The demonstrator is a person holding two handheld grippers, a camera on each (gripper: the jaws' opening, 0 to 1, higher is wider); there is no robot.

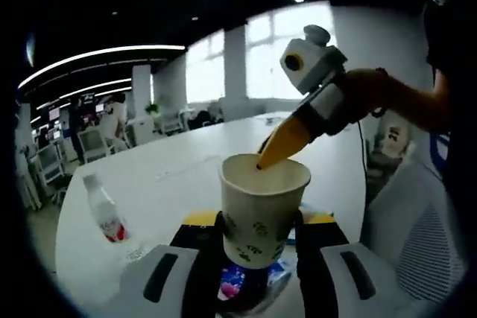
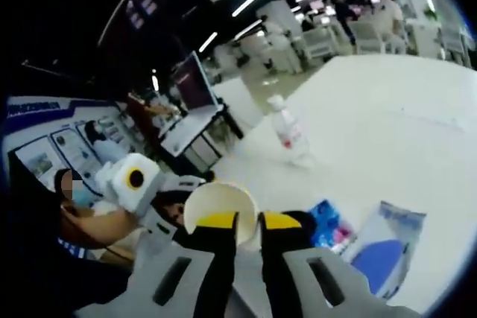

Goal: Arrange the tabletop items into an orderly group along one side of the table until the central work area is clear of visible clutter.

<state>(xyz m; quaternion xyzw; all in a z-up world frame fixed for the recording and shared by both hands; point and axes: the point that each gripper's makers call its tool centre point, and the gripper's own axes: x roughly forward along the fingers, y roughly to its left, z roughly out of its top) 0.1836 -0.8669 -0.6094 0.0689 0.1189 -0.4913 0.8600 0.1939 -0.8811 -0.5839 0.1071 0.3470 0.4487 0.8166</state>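
Note:
A white paper cup with a green leaf print stands upright between the black pads of my left gripper, which is shut on its lower body. My right gripper comes in from the upper right. Its yellow tips are pressed together at the cup's far rim. In the right gripper view my right gripper has its jaws almost touching, and the cup's rim runs into the narrow gap. My left gripper reaches in from the left there. A clear water bottle with a red label lies on the white table.
A colourful blue snack packet lies under the cup. A white and blue pouch lies to its right. A person's arm holds the right gripper. A mesh chair stands at the table's right edge. Office desks are behind.

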